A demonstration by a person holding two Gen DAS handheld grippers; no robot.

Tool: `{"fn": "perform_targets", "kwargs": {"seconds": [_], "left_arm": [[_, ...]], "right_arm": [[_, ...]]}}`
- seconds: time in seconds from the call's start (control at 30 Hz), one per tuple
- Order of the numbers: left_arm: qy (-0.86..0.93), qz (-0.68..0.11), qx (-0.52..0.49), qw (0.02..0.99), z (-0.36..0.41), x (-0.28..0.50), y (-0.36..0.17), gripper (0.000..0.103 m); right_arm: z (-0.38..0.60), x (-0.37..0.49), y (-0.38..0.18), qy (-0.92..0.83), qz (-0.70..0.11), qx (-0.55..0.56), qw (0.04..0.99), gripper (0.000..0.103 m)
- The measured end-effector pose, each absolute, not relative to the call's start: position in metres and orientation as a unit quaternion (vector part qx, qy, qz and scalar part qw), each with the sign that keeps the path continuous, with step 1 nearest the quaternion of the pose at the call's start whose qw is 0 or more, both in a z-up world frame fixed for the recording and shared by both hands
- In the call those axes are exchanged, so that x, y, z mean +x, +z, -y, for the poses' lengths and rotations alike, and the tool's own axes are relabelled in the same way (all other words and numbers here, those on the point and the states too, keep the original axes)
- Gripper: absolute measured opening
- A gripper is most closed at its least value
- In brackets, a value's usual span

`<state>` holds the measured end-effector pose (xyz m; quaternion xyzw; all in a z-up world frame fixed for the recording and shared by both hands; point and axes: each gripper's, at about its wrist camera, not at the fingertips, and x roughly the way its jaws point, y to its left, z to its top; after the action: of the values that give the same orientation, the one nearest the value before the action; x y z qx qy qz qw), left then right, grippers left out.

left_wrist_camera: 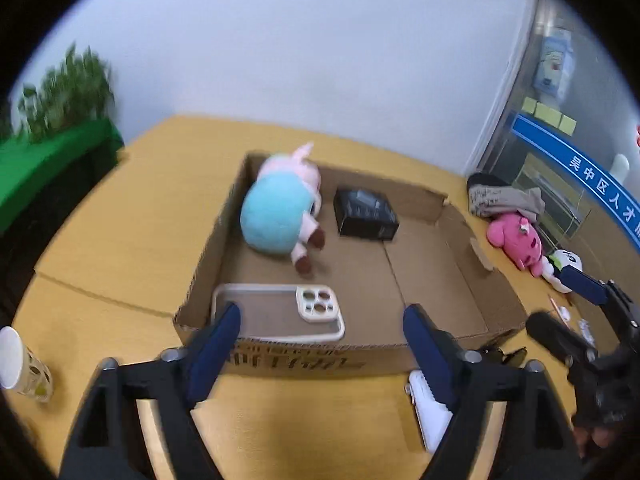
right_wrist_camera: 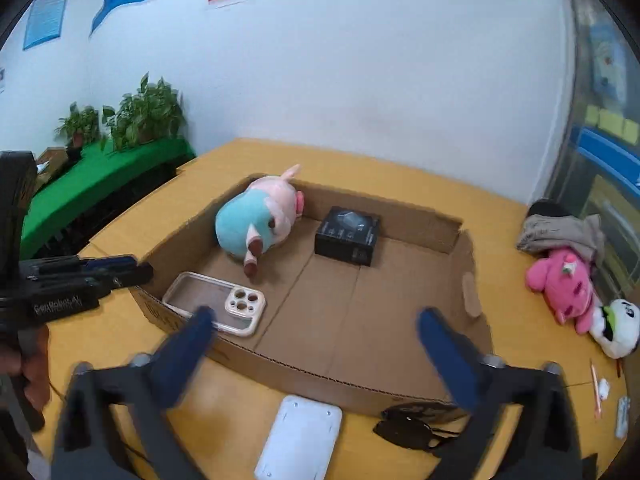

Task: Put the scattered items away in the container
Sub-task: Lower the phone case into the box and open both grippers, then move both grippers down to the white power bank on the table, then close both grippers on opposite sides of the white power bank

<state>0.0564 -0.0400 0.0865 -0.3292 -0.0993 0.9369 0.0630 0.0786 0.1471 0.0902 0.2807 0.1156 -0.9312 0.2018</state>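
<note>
1. The shallow brown cardboard box, the container, lay open on the yellow wooden bench.
2. Inside it, at the far left corner, lay a pink-and-turquoise plush pig; judged tidied.
3. A black rectangular carton sat near the box's far wall, and a clear phone case with cream rim lay in the near left corner.
4. Outside to the right remained crumpled grey cloth, a bright pink plush toy and a white-and-black plush panda.
5. Before the near wall lay a white flat plastic device and dark sunglasses; roughly half appeared left.
6. The left hand-held gripper and right hand-held gripper both stood wide apart, holding nothing.
</note>
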Motion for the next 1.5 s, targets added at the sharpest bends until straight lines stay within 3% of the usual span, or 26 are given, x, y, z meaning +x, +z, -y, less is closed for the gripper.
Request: {"fn": "perform_targets", "kwargs": {"seconds": [0.13,0.6,1.03,1.23,1.33,1.4,1.43,1.5], "left_arm": [[0.942,0.071,-0.325,0.054,0.023,0.068,0.093,0.083],[0.936,0.066,-0.333,0.09,-0.013,0.085,0.087,0.083],[0.862,0.138,-0.455,0.176,-0.038,0.054,0.005,0.083],[0.831,0.15,-0.496,0.202,-0.057,0.04,-0.026,0.083],[0.815,0.177,-0.506,0.22,-0.06,0.035,-0.04,0.07],[0.81,0.181,-0.508,0.229,-0.063,0.035,-0.042,0.046],[0.8,0.189,-0.516,0.24,-0.065,0.034,-0.046,0.038],[0.805,0.195,-0.508,0.235,-0.065,0.037,-0.045,0.038]], "right_arm": [[-0.149,0.093,0.088,-0.93,-0.139,0.274,0.2,0.103],[-0.185,0.109,0.075,-0.929,-0.104,0.29,0.203,0.103],[-0.228,0.079,-0.044,-0.866,0.027,0.453,0.212,0.103],[-0.211,0.075,-0.065,-0.847,0.014,0.468,0.252,0.102],[-0.205,0.073,-0.079,-0.832,0.009,0.488,0.263,0.1],[-0.198,0.079,-0.081,-0.837,-0.021,0.477,0.266,0.095],[-0.194,0.081,-0.082,-0.838,-0.034,0.473,0.271,0.086],[-0.186,0.086,-0.082,-0.839,-0.049,0.467,0.275,0.077]]}}
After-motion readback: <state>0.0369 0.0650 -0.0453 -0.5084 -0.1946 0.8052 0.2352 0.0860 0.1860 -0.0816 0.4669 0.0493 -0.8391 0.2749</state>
